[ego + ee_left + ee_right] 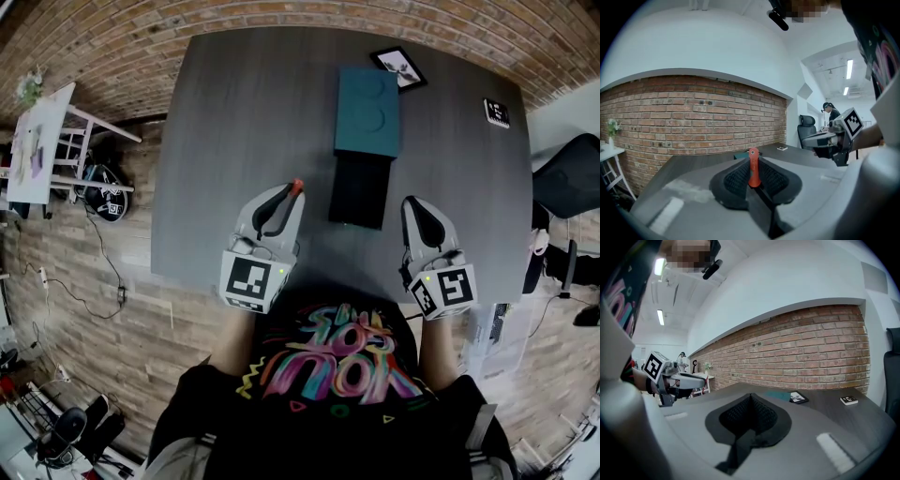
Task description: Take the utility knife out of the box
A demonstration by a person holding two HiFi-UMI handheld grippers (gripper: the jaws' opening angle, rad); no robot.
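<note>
The jaws of the left gripper (286,199) are pinching the utility knife (753,168) just left of the box (358,190). The right gripper (413,208) is pressing its own together, empty. The slim knife could be slipping if that hand tilts.

The box (356,192) lies on the table (234,141), its lid (367,111) just behind (touching it). A picture (398,67) and a card (497,112) lie far right.

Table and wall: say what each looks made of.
Table: matte dark grey top with faint streaks, so probably laminate or stained wood; the look leaves it open. Wall: brick, rough reddish-brown blocks with pale mortar lines between them.
</note>
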